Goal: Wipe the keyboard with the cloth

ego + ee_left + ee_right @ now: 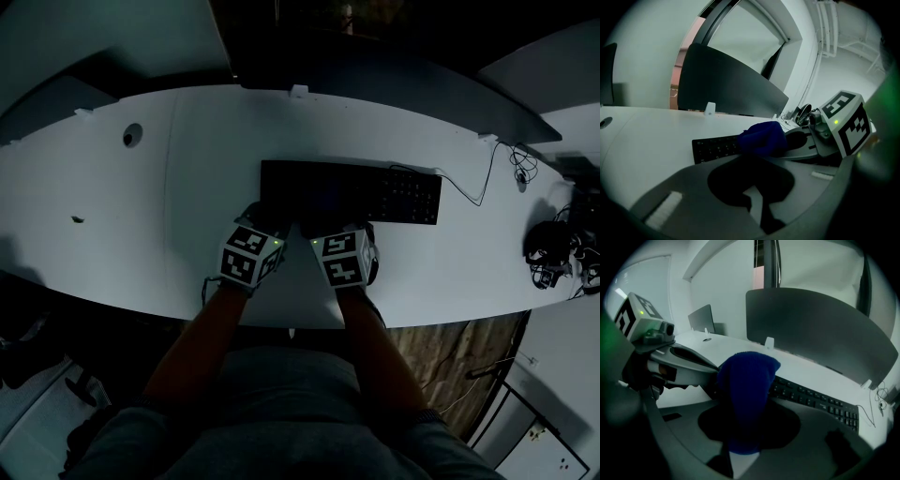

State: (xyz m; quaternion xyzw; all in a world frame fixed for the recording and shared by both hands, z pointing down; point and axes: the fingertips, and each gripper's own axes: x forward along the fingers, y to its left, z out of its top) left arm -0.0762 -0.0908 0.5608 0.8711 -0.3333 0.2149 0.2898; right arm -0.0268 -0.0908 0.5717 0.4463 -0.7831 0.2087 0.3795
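Keyboard (349, 193) under blue cloth (746, 390) on curved white desk (178, 197), dark partition (815, 329) behind.

Head view: the marker cubes cover both sets of jaws, and the left gripper (258, 225) and right gripper (342, 230) overlap the near edge of the keyboard (352, 192). Right gripper view: the cloth (745, 394) hides the keyboard's left end; key legends too small to read. Cable tangle (553, 253) is dark, indistinct and runs off the right edge.
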